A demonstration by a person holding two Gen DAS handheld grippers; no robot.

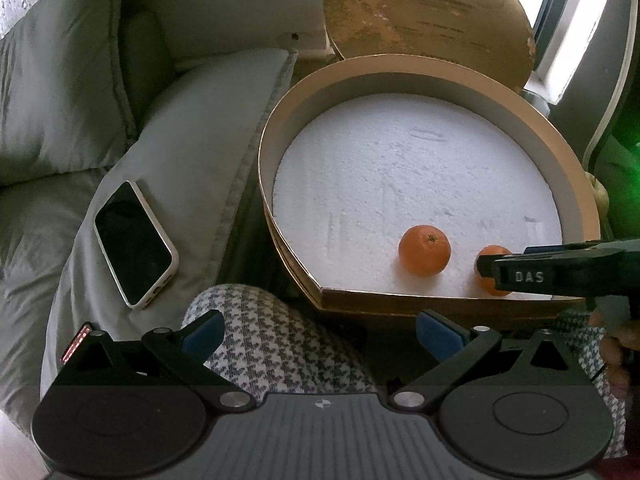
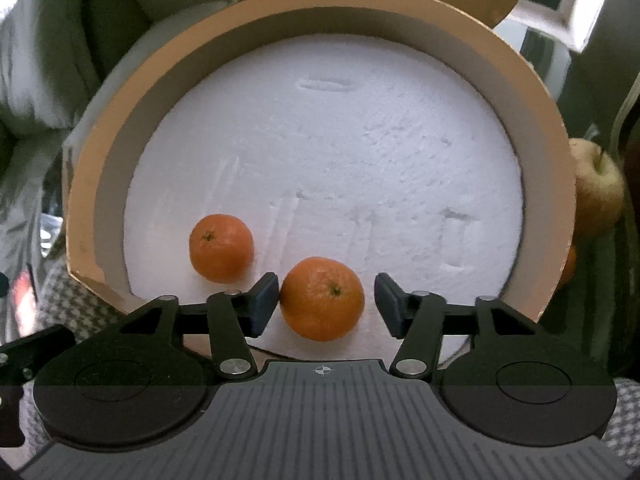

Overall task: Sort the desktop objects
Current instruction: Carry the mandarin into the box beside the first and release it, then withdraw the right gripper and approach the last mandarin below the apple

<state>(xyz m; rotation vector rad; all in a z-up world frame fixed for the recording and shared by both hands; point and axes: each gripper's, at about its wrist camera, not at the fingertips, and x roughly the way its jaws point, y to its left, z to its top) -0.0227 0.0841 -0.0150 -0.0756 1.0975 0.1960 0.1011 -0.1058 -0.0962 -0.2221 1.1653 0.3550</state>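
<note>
A round cardboard box (image 1: pixel 280 128) with a white foam floor (image 2: pixel 320 152) holds two mandarins. One mandarin (image 2: pixel 322 299) lies between the fingers of my right gripper (image 2: pixel 326 304); the left pad touches it and the right pad stands apart, so the gripper is open. The other mandarin (image 2: pixel 221 247) lies to its left on the foam. In the left wrist view both mandarins show, one in the open (image 1: pixel 424 251) and one (image 1: pixel 490 268) partly hidden by the right gripper. My left gripper (image 1: pixel 320 332) is open and empty, held before the box over checked fabric.
A phone (image 1: pixel 135 243) in a white case lies on a grey cushion (image 1: pixel 192 168) left of the box. The box lid (image 1: pixel 428 16) leans behind it. An apple (image 2: pixel 596 188) and another mandarin (image 2: pixel 570 266) sit right of the box. Checked fabric (image 1: pixel 276 344) lies below.
</note>
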